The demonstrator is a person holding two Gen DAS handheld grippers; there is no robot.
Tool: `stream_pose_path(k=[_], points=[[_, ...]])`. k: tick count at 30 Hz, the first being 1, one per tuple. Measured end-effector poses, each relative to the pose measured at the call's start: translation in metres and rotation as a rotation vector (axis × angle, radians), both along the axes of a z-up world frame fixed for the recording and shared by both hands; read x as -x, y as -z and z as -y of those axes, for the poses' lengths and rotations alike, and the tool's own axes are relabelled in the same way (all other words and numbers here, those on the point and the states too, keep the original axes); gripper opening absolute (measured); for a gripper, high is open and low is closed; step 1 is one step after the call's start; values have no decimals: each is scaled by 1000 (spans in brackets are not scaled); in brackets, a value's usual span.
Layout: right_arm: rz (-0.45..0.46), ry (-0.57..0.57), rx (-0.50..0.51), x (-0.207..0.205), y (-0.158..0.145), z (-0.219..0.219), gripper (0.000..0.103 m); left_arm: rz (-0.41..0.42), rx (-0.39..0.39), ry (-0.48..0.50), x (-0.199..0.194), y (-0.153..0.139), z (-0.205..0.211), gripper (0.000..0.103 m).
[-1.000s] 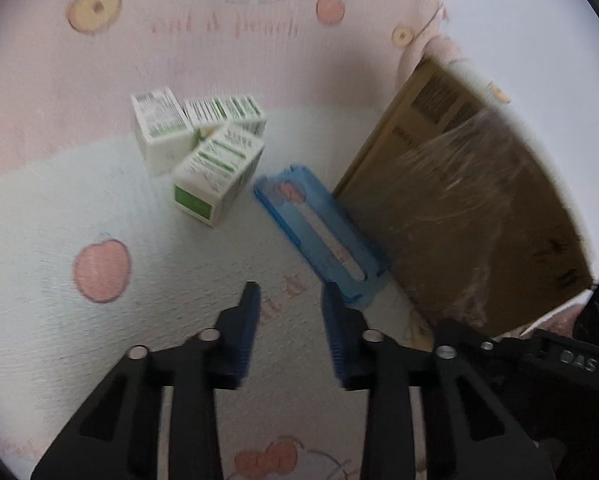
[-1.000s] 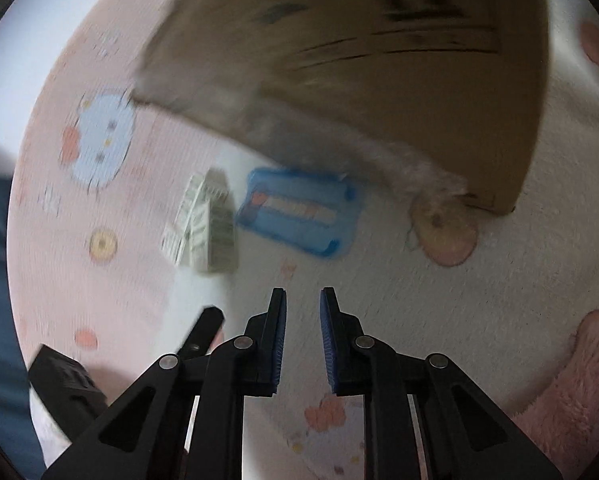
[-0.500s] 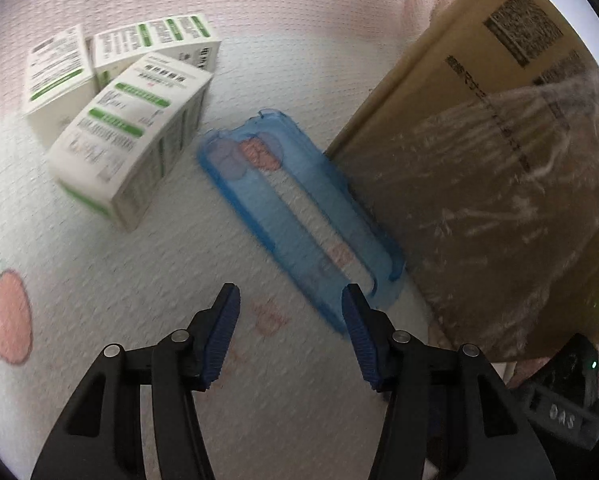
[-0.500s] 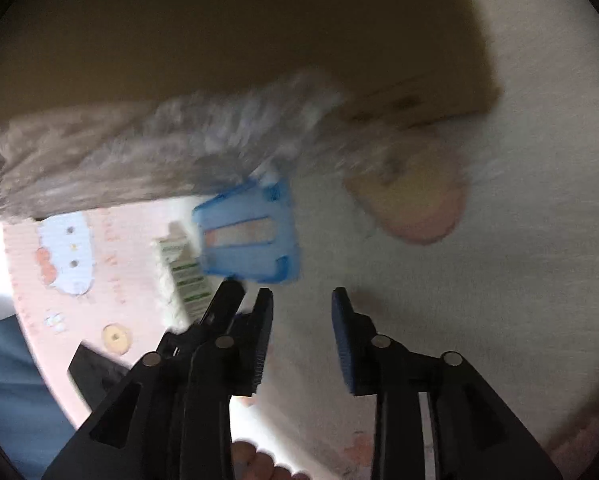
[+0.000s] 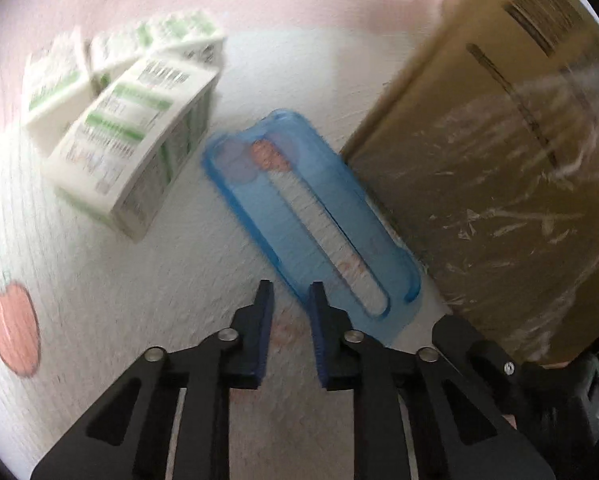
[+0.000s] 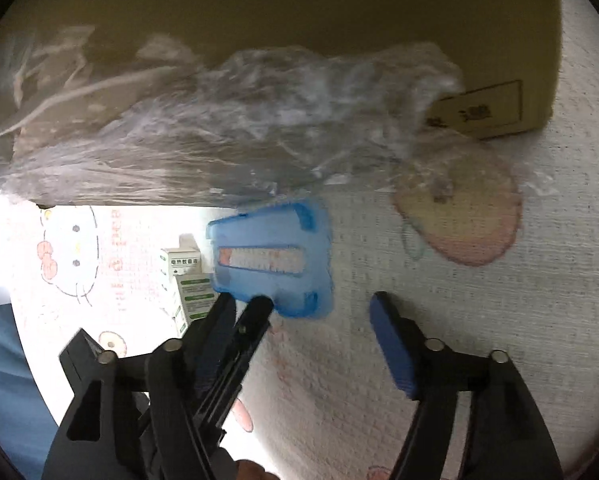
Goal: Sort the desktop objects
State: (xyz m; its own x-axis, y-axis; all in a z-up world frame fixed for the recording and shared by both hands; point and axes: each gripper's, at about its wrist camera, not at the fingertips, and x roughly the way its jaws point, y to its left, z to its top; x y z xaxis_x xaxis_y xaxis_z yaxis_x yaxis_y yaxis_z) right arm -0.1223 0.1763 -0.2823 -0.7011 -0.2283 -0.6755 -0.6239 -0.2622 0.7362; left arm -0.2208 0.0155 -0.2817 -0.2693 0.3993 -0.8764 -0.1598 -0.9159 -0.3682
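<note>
A translucent blue phone case (image 5: pixel 311 224) lies flat on the patterned mat beside a brown cardboard box (image 5: pixel 495 160); it also shows in the right wrist view (image 6: pixel 271 256). White-and-green small boxes (image 5: pixel 135 148) lie piled to its left. My left gripper (image 5: pixel 289 300) has its jaws narrowed around the case's near corner edge; a small gap still shows. My right gripper (image 6: pixel 319 312) is wide open, just in front of the case; the left gripper's fingers (image 6: pixel 235 332) overlap its left finger there.
The cardboard box (image 6: pixel 259 40) is partly wrapped in crinkled clear plastic (image 6: pixel 239 128) and stands right behind the case. The mat (image 5: pixel 99 320) has peach and cartoon prints. A blue-clad person (image 6: pixel 3 380) is at the left edge.
My left gripper's jaws have narrowed from wide open at the case's near corner. My right gripper has opened wide and come closer to the case.
</note>
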Motion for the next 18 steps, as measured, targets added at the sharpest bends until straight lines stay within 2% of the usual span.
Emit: stream_pose_path(k=[2, 4, 9, 10, 11, 12, 13, 16, 18], points=[[2, -12, -5, 1, -1, 0, 70, 76, -47, -17, -4, 3, 9, 12], [13, -37, -22, 7, -2, 3, 69, 114, -53, -15, -13, 5, 14, 10], [58, -148, -113, 23, -9, 19, 68, 134, -93, -34, -42, 7, 22, 10], [65, -170, -126, 27, -11, 24, 59, 131, -102, -48, -46, 6, 21, 10], [67, -194, -137, 29, -11, 27, 33, 121, -104, -57, -50, 5, 20, 10], [70, -218, -140, 31, -11, 31, 21, 109, -100, -63, -53, 4, 19, 10], [87, -259, -152, 34, -11, 34, 14, 93, -93, -62, -57, 1, 15, 10], [44, -270, -162, 26, -15, 30, 13, 24, -78, -33, -70, -10, 2, 10], [5, -280, -223, 31, -24, 33, 13, -27, -90, -22, -77, -18, -5, 11]])
